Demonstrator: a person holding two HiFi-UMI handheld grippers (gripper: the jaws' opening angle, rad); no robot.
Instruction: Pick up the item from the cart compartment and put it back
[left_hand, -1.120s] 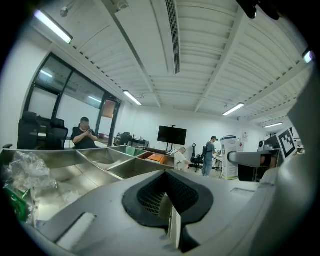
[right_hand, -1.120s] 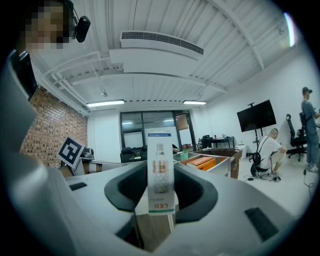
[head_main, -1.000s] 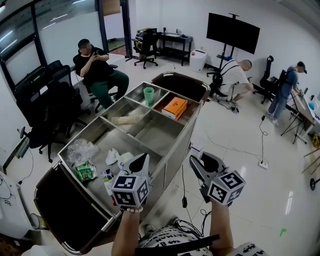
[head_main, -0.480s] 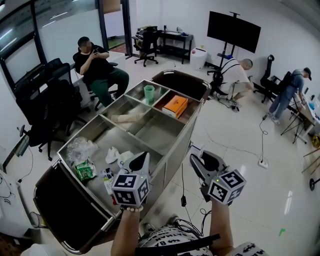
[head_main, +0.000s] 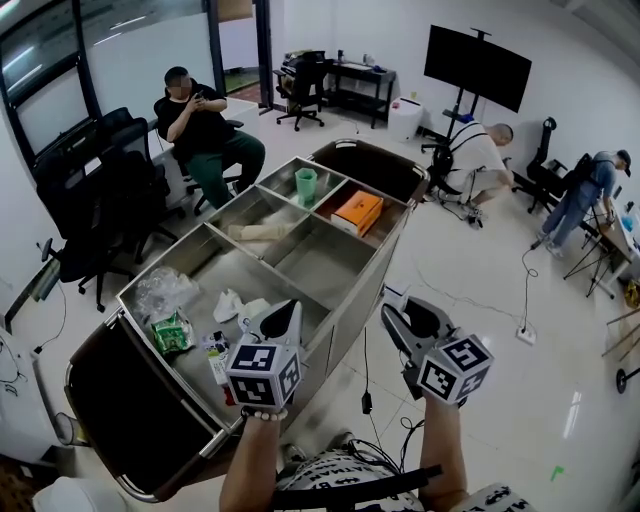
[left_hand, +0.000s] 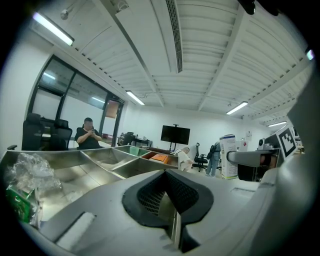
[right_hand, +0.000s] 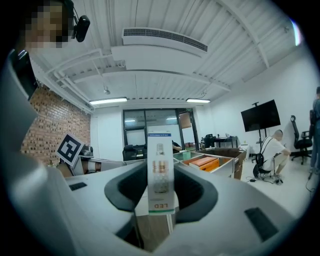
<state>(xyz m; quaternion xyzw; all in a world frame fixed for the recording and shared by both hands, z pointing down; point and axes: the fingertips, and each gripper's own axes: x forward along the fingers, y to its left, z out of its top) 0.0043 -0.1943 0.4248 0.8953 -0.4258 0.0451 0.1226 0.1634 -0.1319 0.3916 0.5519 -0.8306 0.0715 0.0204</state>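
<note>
A steel cart (head_main: 320, 262) with several compartments stands in front of me. My right gripper (head_main: 393, 302) hangs off the cart's right side, above the floor, shut on a narrow white LED bulb box (right_hand: 160, 150) that stands upright between its jaws (right_hand: 161, 176). My left gripper (head_main: 285, 313) hovers over the near compartment with its jaws shut and nothing between them (left_hand: 166, 173). That compartment holds a clear plastic bag (head_main: 160, 292), a green packet (head_main: 172, 333) and white wrappers (head_main: 228, 305). Farther compartments hold a beige roll (head_main: 262, 231), a green cup (head_main: 305, 185) and an orange box (head_main: 358, 212).
Black office chairs (head_main: 100, 200) stand left of the cart, with a seated person (head_main: 200, 125) behind them. A crouching person (head_main: 480, 160) and a standing person (head_main: 590, 190) are at the far right. A power strip (head_main: 525, 333) with its cable lies on the floor.
The head view has shifted slightly. Both grippers stay about where they were, and the box remains in the right jaws.
</note>
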